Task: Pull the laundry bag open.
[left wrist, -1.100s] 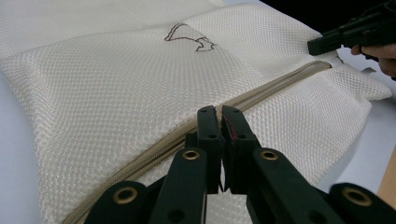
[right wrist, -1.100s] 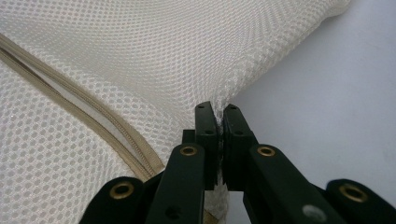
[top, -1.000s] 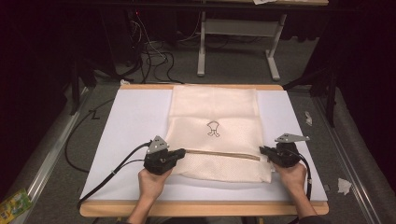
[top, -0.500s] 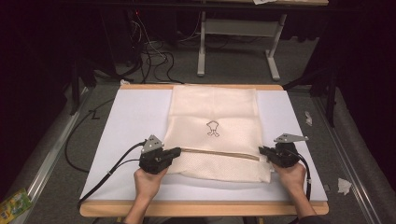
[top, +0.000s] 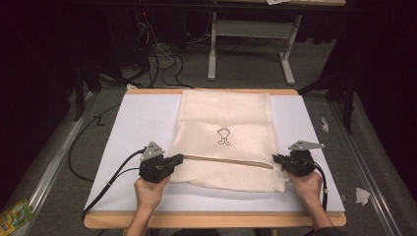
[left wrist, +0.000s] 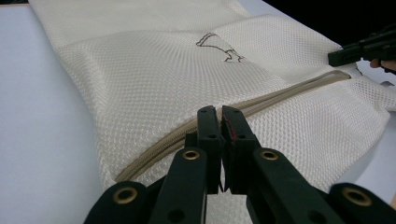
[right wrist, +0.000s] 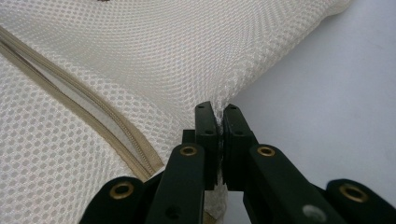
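A cream mesh bag point(top: 223, 115) with a small dark logo point(top: 224, 136) lies flat on the white mat point(top: 142, 123). A tan zipper point(top: 226, 162) runs across its near part. My left gripper point(top: 179, 158) is at the zipper's left end. In the left gripper view the left gripper point(left wrist: 219, 111) is shut, its tips right on the zipper point(left wrist: 280, 91); what they pinch is hidden. My right gripper point(top: 276, 158) is at the bag's right edge. The right gripper view shows the right gripper point(right wrist: 218, 108) shut on a fold of the mesh point(right wrist: 187, 51).
The mat covers a wooden table whose front edge point(top: 211, 220) is near the person. Cables point(top: 162, 54) and a grey table frame point(top: 246, 49) are on the floor beyond. A paper scrap point(top: 362, 195) and a green packet point(top: 14, 216) lie beside the table.
My left gripper has slid a little to the left along the bag's near part, and the zipper's left end has followed it. The right gripper has stayed in place.
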A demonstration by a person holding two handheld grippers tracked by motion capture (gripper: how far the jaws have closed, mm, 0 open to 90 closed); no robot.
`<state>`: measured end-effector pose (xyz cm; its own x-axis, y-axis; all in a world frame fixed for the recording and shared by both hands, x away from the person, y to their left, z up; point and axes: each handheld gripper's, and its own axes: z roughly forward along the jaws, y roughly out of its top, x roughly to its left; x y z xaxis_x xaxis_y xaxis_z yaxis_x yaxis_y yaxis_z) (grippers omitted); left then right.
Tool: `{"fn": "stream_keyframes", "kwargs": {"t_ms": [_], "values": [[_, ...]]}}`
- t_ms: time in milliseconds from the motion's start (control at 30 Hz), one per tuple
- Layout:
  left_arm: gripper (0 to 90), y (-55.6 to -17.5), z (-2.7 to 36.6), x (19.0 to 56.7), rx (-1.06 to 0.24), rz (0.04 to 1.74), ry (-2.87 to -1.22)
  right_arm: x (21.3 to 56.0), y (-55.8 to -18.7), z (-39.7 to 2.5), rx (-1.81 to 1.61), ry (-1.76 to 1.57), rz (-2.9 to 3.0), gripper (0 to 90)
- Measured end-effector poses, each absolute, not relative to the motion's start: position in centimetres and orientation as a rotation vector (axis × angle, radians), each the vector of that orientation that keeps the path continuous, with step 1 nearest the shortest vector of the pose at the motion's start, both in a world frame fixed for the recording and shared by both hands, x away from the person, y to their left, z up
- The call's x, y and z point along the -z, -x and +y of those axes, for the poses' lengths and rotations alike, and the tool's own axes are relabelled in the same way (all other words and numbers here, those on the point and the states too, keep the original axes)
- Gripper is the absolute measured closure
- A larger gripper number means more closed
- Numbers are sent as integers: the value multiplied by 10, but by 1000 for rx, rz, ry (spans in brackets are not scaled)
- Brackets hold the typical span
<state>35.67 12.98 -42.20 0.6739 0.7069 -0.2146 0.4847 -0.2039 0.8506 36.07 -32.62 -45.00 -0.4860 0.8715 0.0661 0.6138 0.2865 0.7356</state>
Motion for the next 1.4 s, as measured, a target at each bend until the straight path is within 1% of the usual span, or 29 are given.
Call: {"fn": "stream_keyframes", "kwargs": {"t_ms": [600, 1000, 1400], "values": [[873, -359, 137, 418, -306, 957, -1864, 448, -360, -327, -1018, -1346, 2203, 880], [874, -360, 157, 419, -307, 1003, -1825, 449, -359, -330, -1016, -1353, 2202, 880], [874, -358, 162, 422, -327, 1017, -1836, 447, -359, -327, -995, -1334, 2193, 880]]}}
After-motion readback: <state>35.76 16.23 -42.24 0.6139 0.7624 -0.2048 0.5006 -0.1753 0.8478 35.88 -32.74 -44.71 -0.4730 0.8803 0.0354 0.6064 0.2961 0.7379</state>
